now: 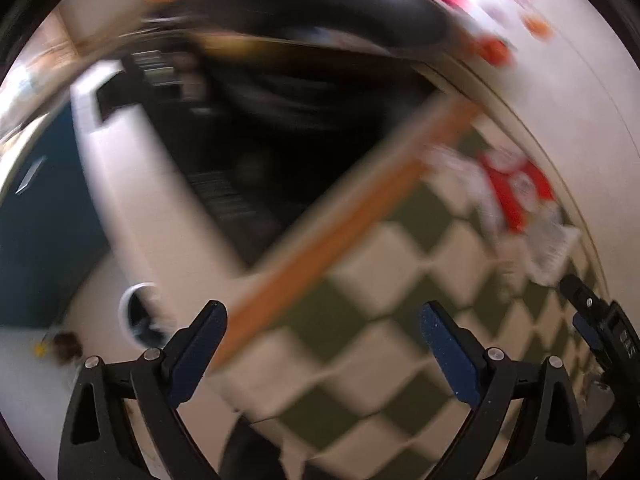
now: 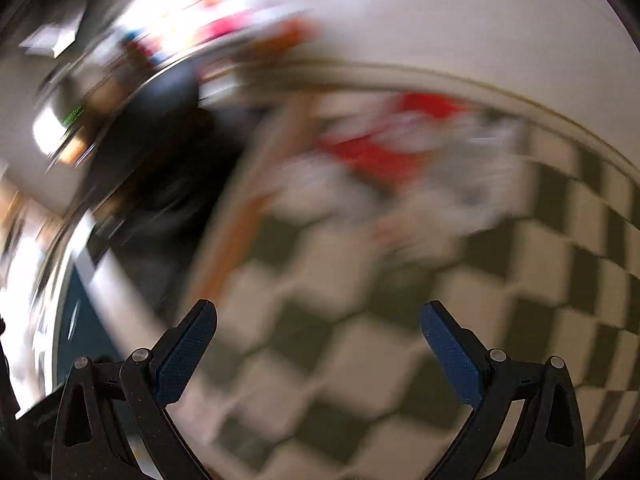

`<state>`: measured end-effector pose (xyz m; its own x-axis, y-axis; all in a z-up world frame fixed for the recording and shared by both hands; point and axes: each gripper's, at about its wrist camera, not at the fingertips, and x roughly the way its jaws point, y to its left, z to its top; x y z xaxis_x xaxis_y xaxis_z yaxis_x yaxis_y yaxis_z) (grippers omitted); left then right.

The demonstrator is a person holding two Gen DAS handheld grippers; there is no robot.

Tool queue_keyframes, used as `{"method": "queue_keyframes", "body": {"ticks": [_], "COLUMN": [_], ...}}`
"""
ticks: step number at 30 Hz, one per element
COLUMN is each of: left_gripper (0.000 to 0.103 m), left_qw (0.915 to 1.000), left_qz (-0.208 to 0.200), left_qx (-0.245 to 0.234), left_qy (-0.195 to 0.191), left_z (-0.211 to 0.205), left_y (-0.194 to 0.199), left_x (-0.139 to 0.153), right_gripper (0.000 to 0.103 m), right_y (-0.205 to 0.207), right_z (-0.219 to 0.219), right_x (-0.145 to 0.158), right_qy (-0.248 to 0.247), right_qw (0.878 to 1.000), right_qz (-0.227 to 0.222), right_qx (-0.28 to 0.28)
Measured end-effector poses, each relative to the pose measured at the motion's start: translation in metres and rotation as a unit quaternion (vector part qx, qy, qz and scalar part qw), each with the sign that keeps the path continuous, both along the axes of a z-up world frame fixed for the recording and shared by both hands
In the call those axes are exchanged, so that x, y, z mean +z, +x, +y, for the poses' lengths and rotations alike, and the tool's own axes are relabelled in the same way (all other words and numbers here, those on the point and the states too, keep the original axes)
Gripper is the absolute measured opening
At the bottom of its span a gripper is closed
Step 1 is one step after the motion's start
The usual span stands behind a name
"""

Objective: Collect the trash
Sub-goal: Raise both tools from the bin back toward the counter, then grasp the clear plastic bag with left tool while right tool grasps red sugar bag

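Note:
Both views are motion-blurred. A heap of red and white trash (image 1: 516,200) lies on a green-and-white checkered cloth (image 1: 360,320), against a white wall. It also shows in the right wrist view (image 2: 384,152), ahead of the fingers. My left gripper (image 1: 322,312) is open and empty above the cloth, left of the trash. My right gripper (image 2: 318,312) is open and empty, short of the trash. The right gripper's body (image 1: 600,332) shows at the right edge of the left wrist view.
The cloth has an orange border (image 1: 340,240) at the table edge. Beyond it is a dark space with a black chair back (image 1: 320,8). A white panel (image 1: 132,184) and a teal surface (image 1: 36,216) lie to the left.

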<state>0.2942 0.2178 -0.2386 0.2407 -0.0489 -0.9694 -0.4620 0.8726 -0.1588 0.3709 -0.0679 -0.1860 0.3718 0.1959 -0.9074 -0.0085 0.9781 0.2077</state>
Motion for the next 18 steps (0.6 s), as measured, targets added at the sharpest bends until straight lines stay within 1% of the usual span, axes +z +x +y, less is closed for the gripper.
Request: {"method": "queue_keyframes", "body": {"ticks": [1,4,6,7,8,9,11,12,13,14,15,16,17,18], "left_gripper": [0.098,0.098,0.097,0.091,0.083,0.08,0.066,0.062,0.051,0.036,0.022,0.003,0.002,0.002], "left_qw": [0.9996,0.9961,0.9938,0.9925,0.9914,0.9904,0.9899,0.9902,0.9908,0.9932,0.994,0.9939,0.9941,0.9947], "left_qz": [0.007,0.028,0.038,0.043,0.048,0.052,0.057,0.058,0.06,0.053,0.051,0.057,0.058,0.057], "left_qx": [-0.016,-0.037,-0.037,-0.035,-0.032,-0.028,-0.023,-0.022,-0.024,-0.028,-0.036,-0.045,-0.047,-0.05], "left_qy": [-0.024,-0.074,-0.097,-0.109,-0.118,-0.125,-0.128,-0.125,-0.119,-0.1,-0.09,-0.083,-0.078,-0.07], "left_z": [-0.019,-0.059,-0.074,-0.082,-0.086,-0.09,-0.097,-0.099,-0.101,-0.103,-0.105,-0.108,-0.109,-0.109], "left_y": [0.028,0.082,0.103,0.113,0.12,0.126,0.136,0.139,0.142,0.145,0.148,0.15,0.15,0.15], "left_x": [-0.012,-0.041,-0.059,-0.066,-0.074,-0.08,-0.087,-0.09,-0.092,-0.089,-0.088,-0.09,-0.09,-0.089], "right_gripper": [0.103,0.103,0.103,0.103,0.103,0.103,0.103,0.103,0.103,0.103,0.102,0.098,0.092,0.074], "right_y": [0.024,0.07,0.097,0.11,0.114,0.124,0.139,0.144,0.15,0.155,0.157,0.161,0.162,0.164], "right_z": [-0.036,-0.087,-0.117,-0.125,-0.127,-0.131,-0.131,-0.131,-0.128,-0.122,-0.117,-0.11,-0.101,-0.097], "right_x": [-0.007,-0.026,-0.039,-0.047,-0.054,-0.062,-0.074,-0.077,-0.081,-0.083,-0.084,-0.085,-0.085,-0.085], "right_qy": [-0.002,-0.008,-0.005,0.003,0.004,0.008,0.022,0.023,0.024,0.019,0.011,0.003,-0.015,-0.025], "right_qw": [0.999,0.997,0.995,0.995,0.995,0.994,0.994,0.994,0.994,0.995,0.995,0.995,0.995,0.995], "right_qz": [0.002,0.006,0.011,0.012,0.014,0.017,0.02,0.019,0.018,0.014,0.009,0.0,-0.008,-0.01], "right_qx": [-0.036,-0.083,-0.101,-0.102,-0.103,-0.106,-0.106,-0.105,-0.103,-0.101,-0.101,-0.1,-0.096,-0.094]}}
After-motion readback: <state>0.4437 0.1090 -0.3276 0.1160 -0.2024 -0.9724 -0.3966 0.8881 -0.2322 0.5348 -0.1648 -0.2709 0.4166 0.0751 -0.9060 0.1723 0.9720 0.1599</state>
